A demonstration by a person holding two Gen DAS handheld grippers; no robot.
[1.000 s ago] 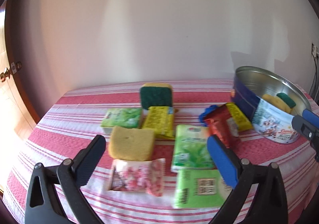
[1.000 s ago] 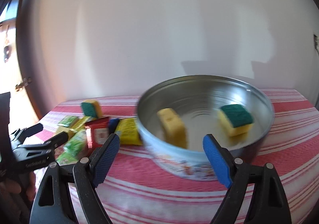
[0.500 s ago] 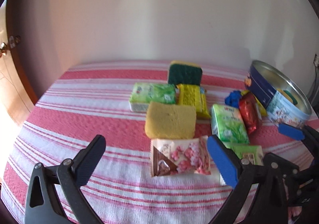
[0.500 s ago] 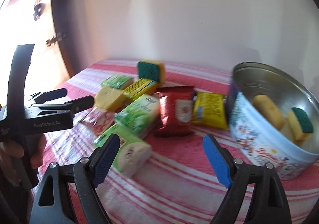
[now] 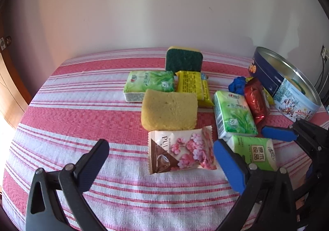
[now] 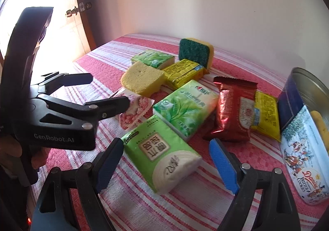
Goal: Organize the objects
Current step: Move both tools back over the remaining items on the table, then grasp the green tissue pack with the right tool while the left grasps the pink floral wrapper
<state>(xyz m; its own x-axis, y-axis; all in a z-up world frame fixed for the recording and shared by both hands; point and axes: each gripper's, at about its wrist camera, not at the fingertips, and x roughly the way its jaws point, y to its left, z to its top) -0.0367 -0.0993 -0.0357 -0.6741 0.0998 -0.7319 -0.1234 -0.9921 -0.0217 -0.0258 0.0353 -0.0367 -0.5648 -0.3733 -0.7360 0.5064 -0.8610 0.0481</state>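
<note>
Tissue pack (image 6: 162, 153), pale green soft film printed with a beige label panel, lies flat on the counter (image 6: 205, 200) directly ahead of the right tongs (image 6: 166, 166), between their two blue pads. Its long axis runs diagonally, one white end pointing toward the viewer's right. The right tongs stand wide apart and touch nothing; they are the nearer tool. Beyond the tissue pack lie a second green tissue pack (image 6: 185, 107), a glossy red foil wrapper (image 6: 234, 109) and a porous yellow sponge (image 6: 141, 80). Right of the tissue pack stands an open round metal cookie tin (image 6: 302, 148). The left tongs (image 5: 161, 158), also apart and empty, hover over a pink floral sachet (image 5: 181, 151).
</note>
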